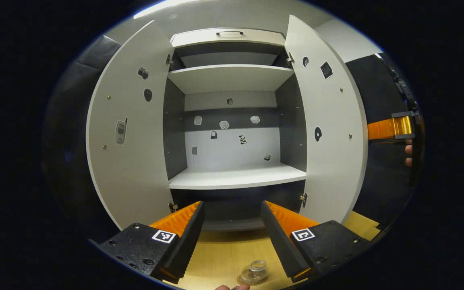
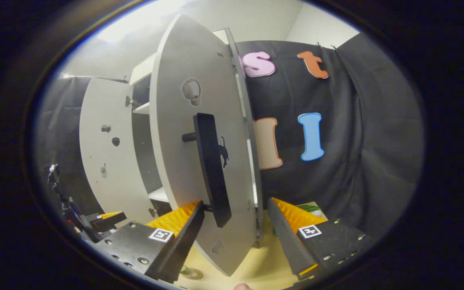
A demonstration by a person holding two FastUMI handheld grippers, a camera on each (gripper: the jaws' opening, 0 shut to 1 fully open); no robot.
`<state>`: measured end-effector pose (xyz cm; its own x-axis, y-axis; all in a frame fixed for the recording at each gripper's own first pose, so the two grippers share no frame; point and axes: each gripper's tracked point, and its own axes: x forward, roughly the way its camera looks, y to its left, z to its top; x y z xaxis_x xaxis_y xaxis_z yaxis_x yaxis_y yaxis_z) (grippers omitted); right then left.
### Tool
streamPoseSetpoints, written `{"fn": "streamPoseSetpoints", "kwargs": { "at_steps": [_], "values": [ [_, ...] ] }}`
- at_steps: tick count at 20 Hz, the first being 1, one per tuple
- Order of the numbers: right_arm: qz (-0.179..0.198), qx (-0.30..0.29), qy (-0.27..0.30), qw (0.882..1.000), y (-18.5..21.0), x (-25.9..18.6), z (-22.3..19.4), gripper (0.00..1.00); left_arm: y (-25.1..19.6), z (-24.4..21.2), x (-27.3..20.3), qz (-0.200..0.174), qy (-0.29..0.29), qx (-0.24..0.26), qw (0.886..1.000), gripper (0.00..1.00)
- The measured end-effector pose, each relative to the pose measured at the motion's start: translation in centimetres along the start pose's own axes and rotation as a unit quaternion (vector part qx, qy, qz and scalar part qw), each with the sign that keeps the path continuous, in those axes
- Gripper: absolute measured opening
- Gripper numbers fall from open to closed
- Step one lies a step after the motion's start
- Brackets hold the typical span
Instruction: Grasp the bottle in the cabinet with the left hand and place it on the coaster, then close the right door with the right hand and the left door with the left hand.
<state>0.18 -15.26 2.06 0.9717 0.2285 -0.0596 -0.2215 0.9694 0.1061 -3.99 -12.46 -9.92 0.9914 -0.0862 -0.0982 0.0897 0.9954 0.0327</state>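
A small clear bottle (image 1: 255, 272) stands upright on a round coaster (image 1: 242, 280) on the wooden table, just below and between the fingers of my left gripper (image 1: 232, 204), which is open and holds nothing. The white cabinet (image 1: 232, 177) faces me with its left door (image 1: 131, 133) and right door (image 1: 328, 133) swung wide, its shelves bare. My right gripper (image 2: 235, 201) is open, and the right door (image 2: 179, 133) with its black bar handle (image 2: 212, 169) stands between its spread fingers. I cannot tell whether either finger touches the door.
Small stickers dot the cabinet's back wall and the insides of both doors. The right gripper (image 1: 389, 128) and a hand show past the right door's outer side. The left gripper (image 2: 105, 219) shows low on the left, before the left door (image 2: 103, 153). Black cloth hangs behind.
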Motion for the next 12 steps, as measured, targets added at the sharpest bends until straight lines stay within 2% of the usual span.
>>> {"fn": "streamPoseSetpoints", "kwargs": {
  "at_steps": [12],
  "values": [
    [0.027,-0.033,-0.007,0.999,5.9,4.1,-0.3,1.0,5.6,0.0,-1.8,0.045,0.007,-0.029,0.999,0.89]
  ]
}}
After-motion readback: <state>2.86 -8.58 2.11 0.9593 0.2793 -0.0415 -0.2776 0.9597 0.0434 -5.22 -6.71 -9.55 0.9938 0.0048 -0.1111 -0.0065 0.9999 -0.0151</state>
